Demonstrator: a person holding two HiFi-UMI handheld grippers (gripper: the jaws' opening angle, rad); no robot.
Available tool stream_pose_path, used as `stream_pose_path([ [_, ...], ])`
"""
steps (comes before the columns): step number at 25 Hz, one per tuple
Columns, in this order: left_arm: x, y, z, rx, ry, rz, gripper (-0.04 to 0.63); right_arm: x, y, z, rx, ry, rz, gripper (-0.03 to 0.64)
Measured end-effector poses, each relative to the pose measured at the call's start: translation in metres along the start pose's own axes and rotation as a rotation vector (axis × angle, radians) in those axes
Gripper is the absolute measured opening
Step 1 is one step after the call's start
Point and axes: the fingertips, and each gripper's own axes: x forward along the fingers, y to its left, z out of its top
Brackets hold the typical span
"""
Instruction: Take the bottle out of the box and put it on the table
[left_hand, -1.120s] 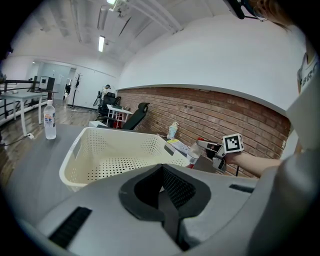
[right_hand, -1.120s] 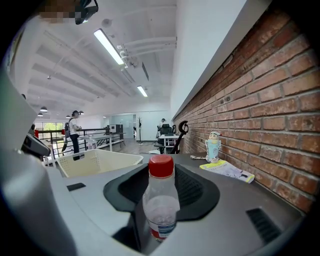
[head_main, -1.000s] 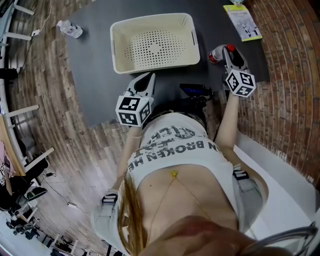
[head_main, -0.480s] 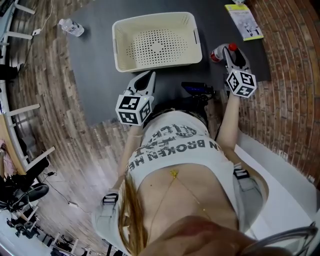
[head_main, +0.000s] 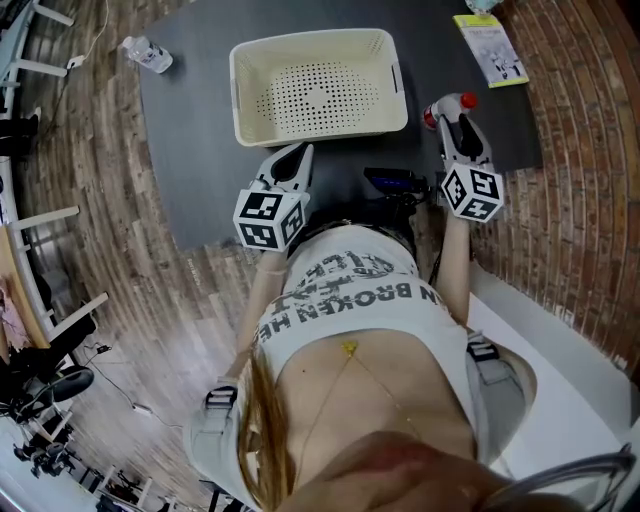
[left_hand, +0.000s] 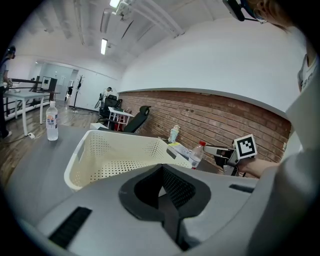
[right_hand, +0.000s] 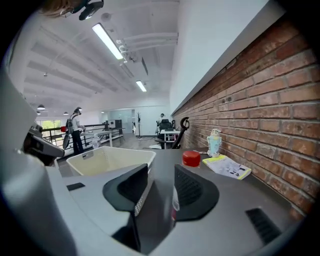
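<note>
Standing upright on the table (head_main: 190, 150) beside the empty box (head_main: 318, 127), the bottle (head_main: 445, 108) is judged delivered, the right gripper (right_hand: 161, 172) being spread wide, gripping nothing, the left gripper (left_hand: 162, 197) closed empty; only a clean retreat is required.

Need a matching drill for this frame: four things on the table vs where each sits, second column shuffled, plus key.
Things
1. cream basket
2. red-capped bottle
3. clear bottle
4. leaflet

Places
A. far left corner of the table
B. far right corner, by the brick wall
C. upright, just ahead of the right gripper and its open jaws
D. mid-table, ahead of the left gripper, nothing inside

Pairs: 1-D, 2-C, 3-A, 4-B
</note>
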Motion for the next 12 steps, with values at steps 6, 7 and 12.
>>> stream_pose_path([
  [6,0.002,-0.001,0.005,0.008,-0.008,-0.007,0.000,0.014,0.055,0.005,-0.028,0.006,0.178,0.022],
  [7,0.002,-0.001,0.006,0.008,-0.012,-0.007,0.000,0.017,0.064,0.006,-0.035,0.004,0.215,0.016],
  [12,0.003,-0.003,0.010,0.013,-0.032,-0.010,0.000,0.021,0.121,0.016,-0.107,-0.016,0.435,0.009],
])
